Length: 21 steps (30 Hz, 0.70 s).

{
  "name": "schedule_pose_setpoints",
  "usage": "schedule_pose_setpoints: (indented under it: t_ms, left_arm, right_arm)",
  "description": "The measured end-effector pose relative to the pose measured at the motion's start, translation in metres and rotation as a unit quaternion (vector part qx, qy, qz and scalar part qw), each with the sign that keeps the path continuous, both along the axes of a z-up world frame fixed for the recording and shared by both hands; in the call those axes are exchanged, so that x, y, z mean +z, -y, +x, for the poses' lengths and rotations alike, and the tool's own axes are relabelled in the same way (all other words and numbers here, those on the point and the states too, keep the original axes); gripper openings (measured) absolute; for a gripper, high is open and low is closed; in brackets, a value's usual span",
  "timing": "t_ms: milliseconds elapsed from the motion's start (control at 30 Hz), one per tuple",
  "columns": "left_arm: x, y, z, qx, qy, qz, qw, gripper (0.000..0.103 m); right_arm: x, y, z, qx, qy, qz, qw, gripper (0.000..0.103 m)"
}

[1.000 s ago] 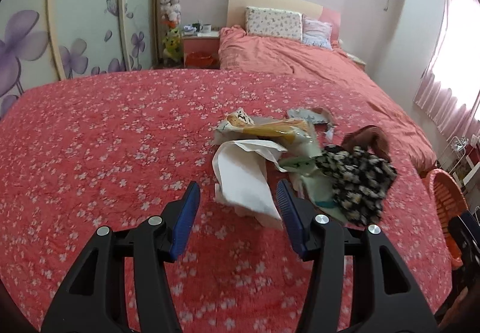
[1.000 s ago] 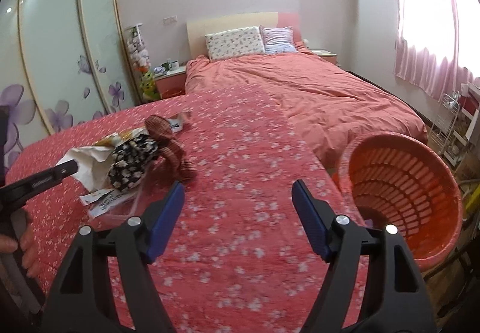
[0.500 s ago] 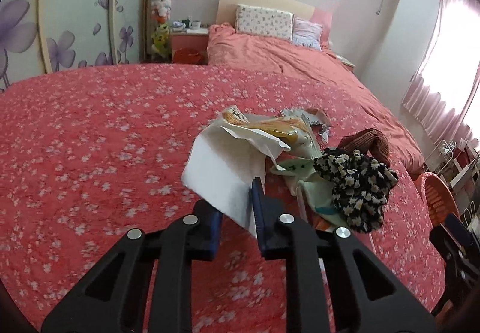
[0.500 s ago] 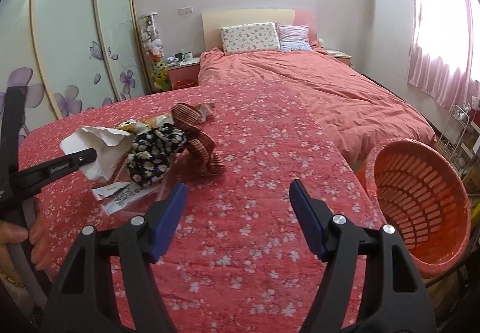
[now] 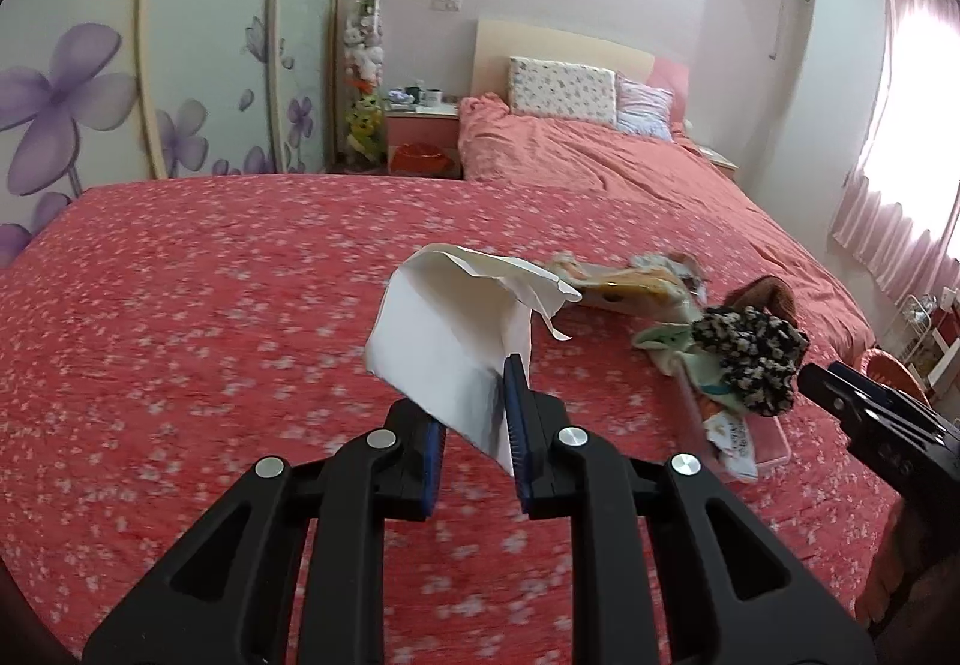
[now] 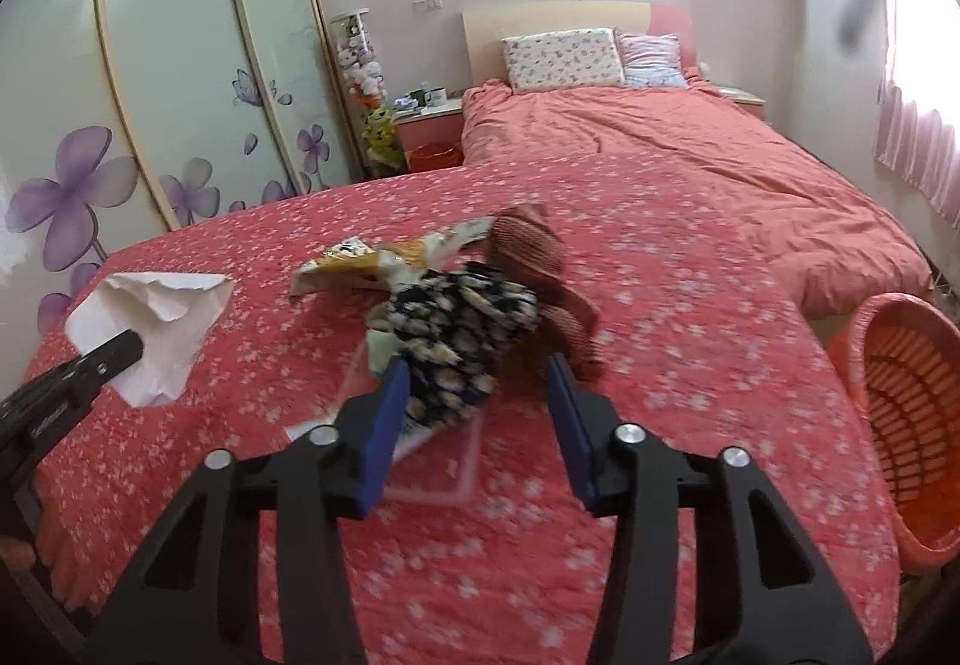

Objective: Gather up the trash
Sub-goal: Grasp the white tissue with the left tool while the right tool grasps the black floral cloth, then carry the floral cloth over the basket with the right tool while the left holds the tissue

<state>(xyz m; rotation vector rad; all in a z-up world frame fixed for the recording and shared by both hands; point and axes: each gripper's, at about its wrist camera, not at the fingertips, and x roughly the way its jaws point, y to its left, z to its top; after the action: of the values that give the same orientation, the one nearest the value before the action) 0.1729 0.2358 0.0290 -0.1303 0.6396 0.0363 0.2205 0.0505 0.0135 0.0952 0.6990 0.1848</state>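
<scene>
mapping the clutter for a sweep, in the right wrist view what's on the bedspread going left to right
white paper held by the left gripper → yellow snack wrapper → black floral cloth → brown striped cloth → orange basket beyond the bed's right edge

Two pillows [image 6: 564, 59], one orange basket [image 6: 900, 395], one white paper [image 5: 450, 341], two grippers [image 5: 474, 425].
</scene>
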Motion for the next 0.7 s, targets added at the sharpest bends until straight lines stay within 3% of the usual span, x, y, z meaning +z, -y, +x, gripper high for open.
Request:
schedule_pose_setpoints:
  t_ms: [233,333,400,700]
  left_arm:
    - [-0.001,-0.014,-0.003,0.008,0.002,-0.003,1.0,0.018]
    - [-0.003,-0.013,-0.002,0.006,0.0,-0.003,1.0,0.018]
    - [-0.003,-0.011,-0.002,0.003,0.0,-0.003,1.0,0.018]
    - [0.004,0.002,-0.005,-0.015,0.008,-0.004,0.9998,0.018]
  right_arm:
    - [-0.01,-0.008,0.022,-0.013,-0.02,-0.007,1.0,0.037]
    - [-0.017,-0.011,0.03,-0.005,-0.038,-0.008,0.999,0.011]
    - [-0.016,-0.011,0.027,-0.003,-0.031,-0.009,0.999,0.007]
    - [0.017,0.017,-0.012,-0.017,0.03,0.01,0.999,0.006]
